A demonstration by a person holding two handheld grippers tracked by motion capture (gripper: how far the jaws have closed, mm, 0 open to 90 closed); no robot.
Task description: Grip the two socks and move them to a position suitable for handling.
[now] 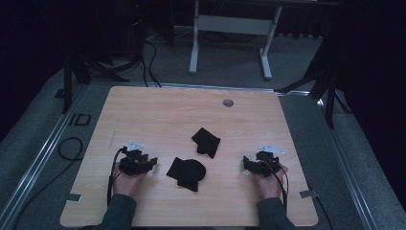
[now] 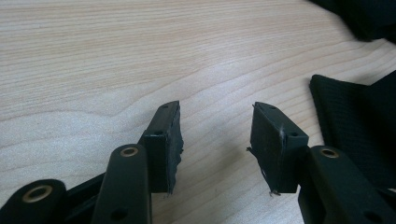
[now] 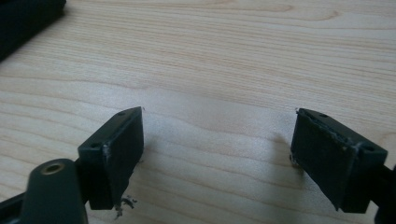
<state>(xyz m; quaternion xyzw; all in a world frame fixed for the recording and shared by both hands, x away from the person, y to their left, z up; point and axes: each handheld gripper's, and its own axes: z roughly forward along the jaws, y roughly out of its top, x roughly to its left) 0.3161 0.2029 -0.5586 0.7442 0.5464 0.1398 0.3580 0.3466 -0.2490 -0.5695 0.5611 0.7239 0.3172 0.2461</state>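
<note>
Wooden table (image 1: pixel 143 110) bears two black cloths (image 1: pixel 187 173) (image 1: pixel 206 142) (well apart).

On the table (image 1: pixel 143 110): left gripper (image 1: pixel 152 162) near the front left, right gripper (image 1: pixel 245 162) near the front right, well apart. Between them, just right of the left gripper, one cloth piece (image 1: pixel 186 173); beyond it, toward the far edge, another (image 1: pixel 206 142), seemingly not touching.
</note>
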